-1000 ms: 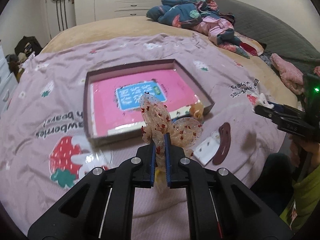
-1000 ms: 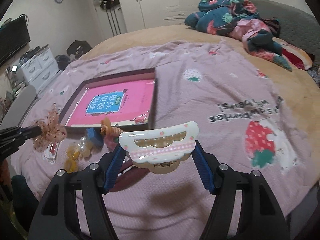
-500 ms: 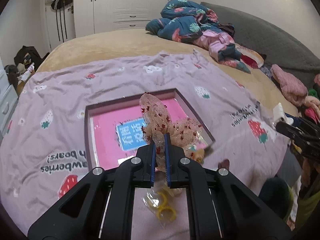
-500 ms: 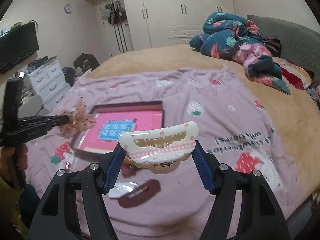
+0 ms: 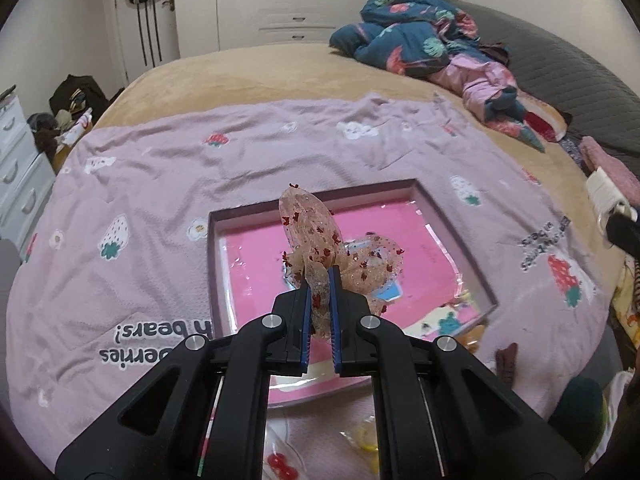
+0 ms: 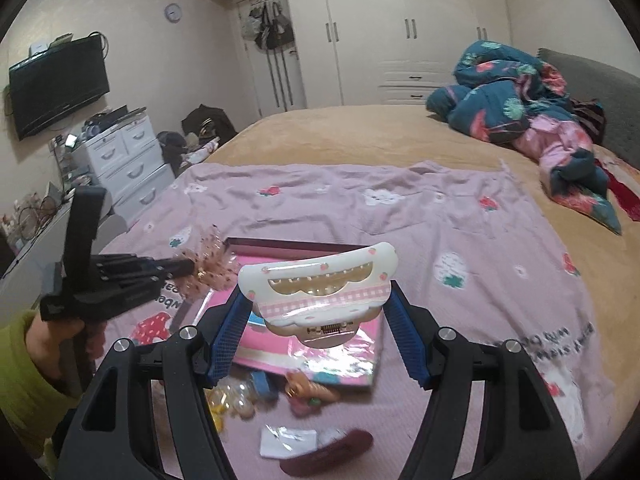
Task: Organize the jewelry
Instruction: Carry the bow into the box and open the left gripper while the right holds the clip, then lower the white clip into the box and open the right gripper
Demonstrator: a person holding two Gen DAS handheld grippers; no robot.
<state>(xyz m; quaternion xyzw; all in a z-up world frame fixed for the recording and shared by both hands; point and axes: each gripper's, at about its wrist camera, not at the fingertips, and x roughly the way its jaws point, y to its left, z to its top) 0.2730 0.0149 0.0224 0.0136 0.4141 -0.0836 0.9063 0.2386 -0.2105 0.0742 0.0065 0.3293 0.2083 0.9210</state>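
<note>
Moved: both grippers have risen off the bed toward the tray [image 5: 452,216].
Left gripper [image 5: 320,276]: clamped on the sequined bow [image 5: 320,236], above the tray.
Right gripper [image 6: 316,312]: pinching the white hair claw [image 6: 320,280] by its ends.
Risk: the claw's curved ends could slip out.

sheer bow [image 5: 336,256] aloft, white claw clip [image 6: 318,288] aloft

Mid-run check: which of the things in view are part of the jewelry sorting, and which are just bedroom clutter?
Job:
- sheer bow in left gripper
- white hair claw in right gripper
- shallow box
- dark red clip
- yellow rings

Clutter:
- crumpled bedding
- drawers
- TV
</note>
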